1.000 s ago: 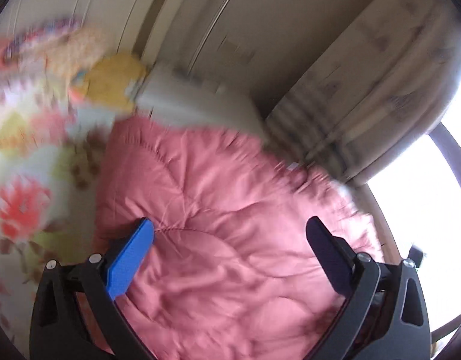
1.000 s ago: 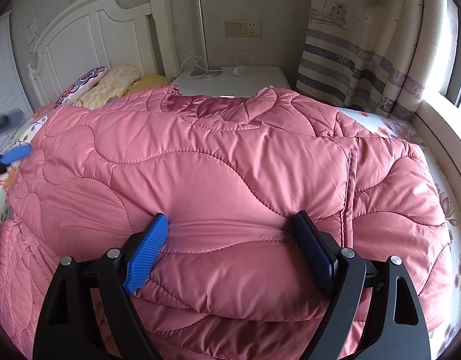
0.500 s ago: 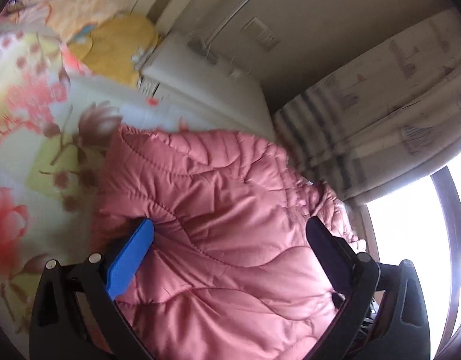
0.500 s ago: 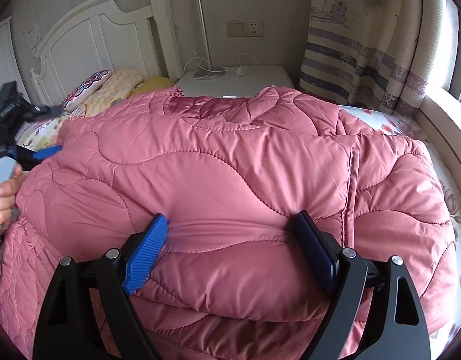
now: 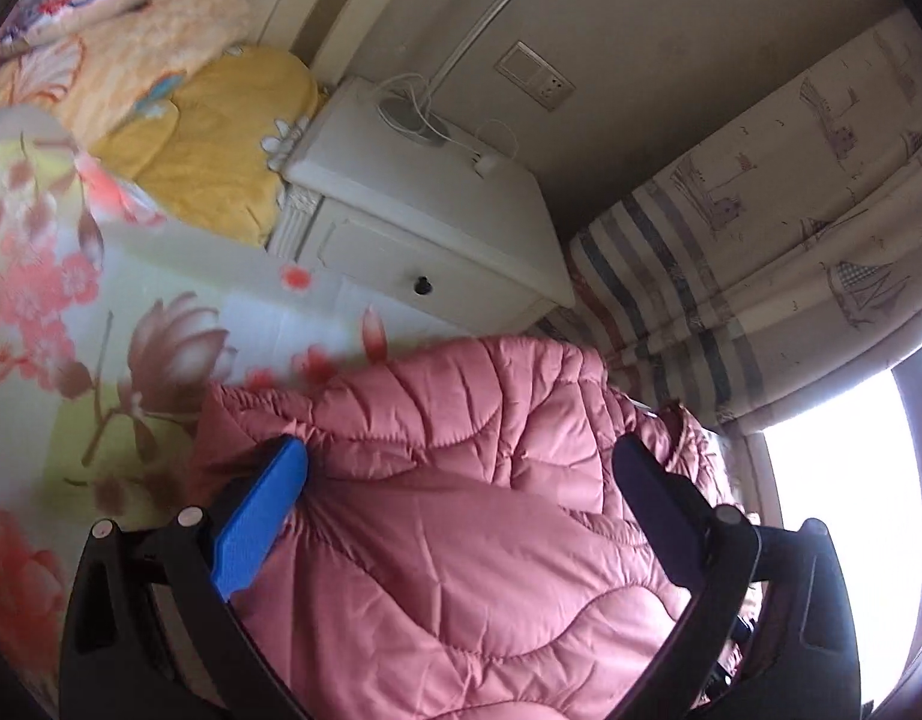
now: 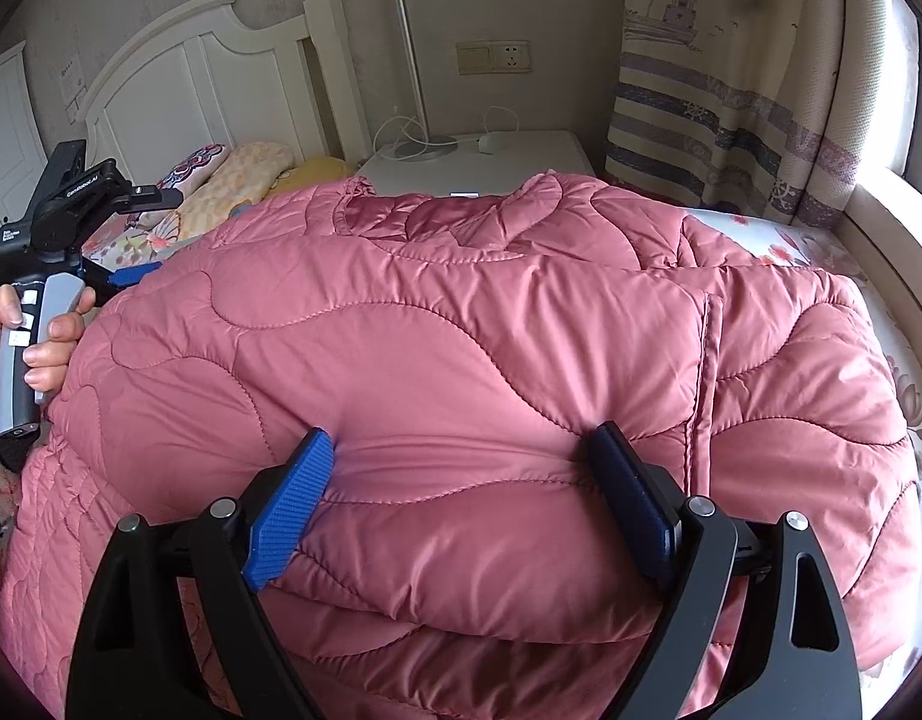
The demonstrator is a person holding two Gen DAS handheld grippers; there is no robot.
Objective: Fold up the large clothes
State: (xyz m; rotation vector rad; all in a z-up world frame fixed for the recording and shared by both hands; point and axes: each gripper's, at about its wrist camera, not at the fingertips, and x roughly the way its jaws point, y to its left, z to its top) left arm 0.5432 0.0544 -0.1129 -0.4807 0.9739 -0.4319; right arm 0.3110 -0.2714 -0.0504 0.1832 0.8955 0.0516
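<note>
Pressing into the pink coat (image 6: 461, 360), my right gripper (image 6: 461, 468) stands wide, its pads dented into a thick fold of it. My left gripper (image 5: 461, 480) is spread wide too, with the coat's edge bunched between its fingers. The coat lies heaped on the floral bed (image 5: 71, 300), near the nightstand (image 5: 431, 210).

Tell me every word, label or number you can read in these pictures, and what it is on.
"GenRobot.AI": white lettering on the black body of the left hand-held gripper, seen from the right wrist view; small, so my reading is tentative.
Small label lower on that body: too small to read.
Paper notice on the wall beside the headboard: too small to read.
Pink quilted jacket: no readable text.
</note>
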